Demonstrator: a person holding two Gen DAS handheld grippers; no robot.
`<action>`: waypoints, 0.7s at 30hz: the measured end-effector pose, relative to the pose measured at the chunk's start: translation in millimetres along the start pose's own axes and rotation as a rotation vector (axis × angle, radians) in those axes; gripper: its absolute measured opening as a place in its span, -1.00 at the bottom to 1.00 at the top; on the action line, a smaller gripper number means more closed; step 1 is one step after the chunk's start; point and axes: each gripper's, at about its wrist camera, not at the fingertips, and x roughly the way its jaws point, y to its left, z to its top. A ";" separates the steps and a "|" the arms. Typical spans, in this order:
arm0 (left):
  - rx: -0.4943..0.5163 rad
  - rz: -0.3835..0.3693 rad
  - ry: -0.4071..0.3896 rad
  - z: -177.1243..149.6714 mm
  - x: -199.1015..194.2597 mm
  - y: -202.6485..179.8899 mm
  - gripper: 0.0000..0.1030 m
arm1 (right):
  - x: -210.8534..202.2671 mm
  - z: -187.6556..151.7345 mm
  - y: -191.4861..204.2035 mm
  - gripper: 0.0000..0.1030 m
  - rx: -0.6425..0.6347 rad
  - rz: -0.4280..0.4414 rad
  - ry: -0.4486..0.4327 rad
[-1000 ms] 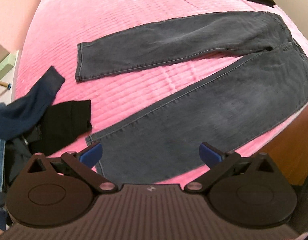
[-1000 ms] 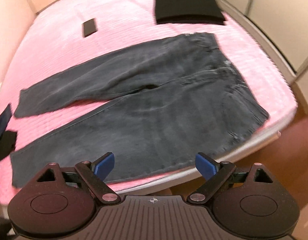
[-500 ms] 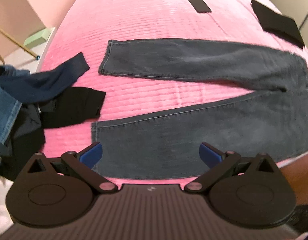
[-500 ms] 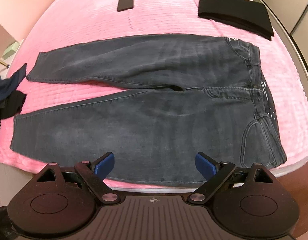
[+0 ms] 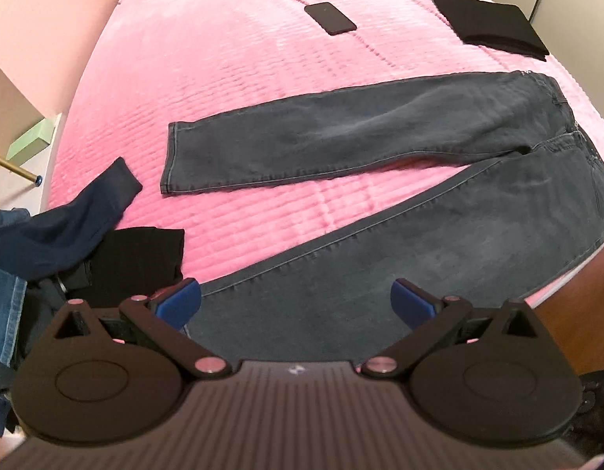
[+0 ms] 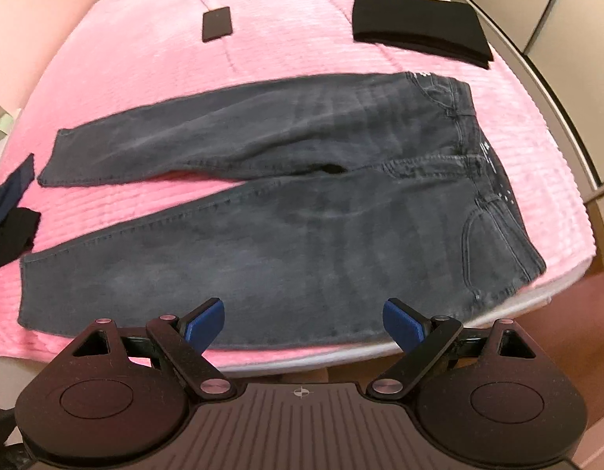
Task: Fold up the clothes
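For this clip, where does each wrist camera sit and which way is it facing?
Left wrist: behind the open left gripper, over the near leg end of the grey jeans, facing across the pink bed; unfolded clothes pile at left.
Right wrist: behind the open right gripper, above the bed's near edge, facing the jeans.
Shared: jeans, dark phone, folded black garment. No hand or sleeve shows.

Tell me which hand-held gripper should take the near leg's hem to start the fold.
Left, probably: the left hand-held gripper hangs open beside the near hem of the jeans; the right hand-held gripper sits nearer the waistband.
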 end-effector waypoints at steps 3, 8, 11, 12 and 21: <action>-0.010 -0.019 -0.001 -2.8 0.8 7.1 0.97 | 0.0 -5.8 8.3 0.76 -0.002 -0.001 0.004; -0.003 -0.029 0.016 -6.8 6.1 14.9 0.97 | 0.7 -8.3 16.1 0.76 -0.004 -0.005 0.009; -0.002 -0.027 0.014 -6.0 7.3 18.2 0.97 | 1.3 -7.9 19.2 0.76 -0.004 -0.007 0.011; -0.004 -0.028 0.012 -5.1 7.8 19.7 0.97 | 1.5 -7.8 20.2 0.76 -0.004 -0.008 0.012; 0.094 -0.013 -0.052 18.4 8.9 41.4 0.97 | -5.3 10.9 14.6 0.76 -0.055 -0.052 -0.041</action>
